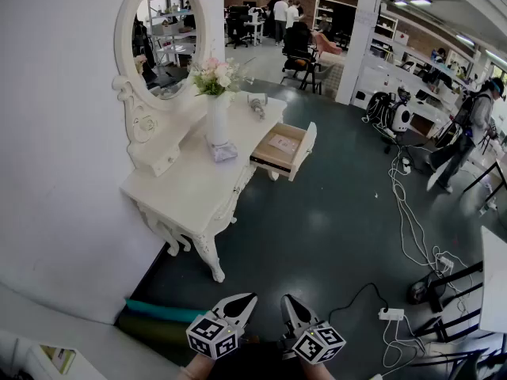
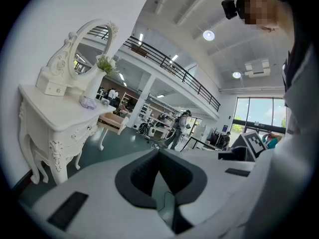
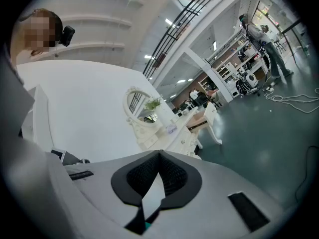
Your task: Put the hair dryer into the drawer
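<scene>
Grey left tool (image 1: 246,299) and right tool (image 1: 287,301), both pinched shut and empty: approach stage, I judge.
Open floor (image 1: 317,228) ahead, cables (image 1: 404,212) off right; the pulled-out drawer (image 1: 281,150) juts from the bench (image 1: 178,188); the hair dryer (image 1: 257,104) lies on top behind it. Next: walk in and open one tool.

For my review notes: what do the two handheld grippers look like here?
The left gripper and right gripper are light grey shells, each tapering to a pointed claw. Each carries a cube of black-and-white square markers at the rear. Dark ribbed pads line each claw.
</scene>
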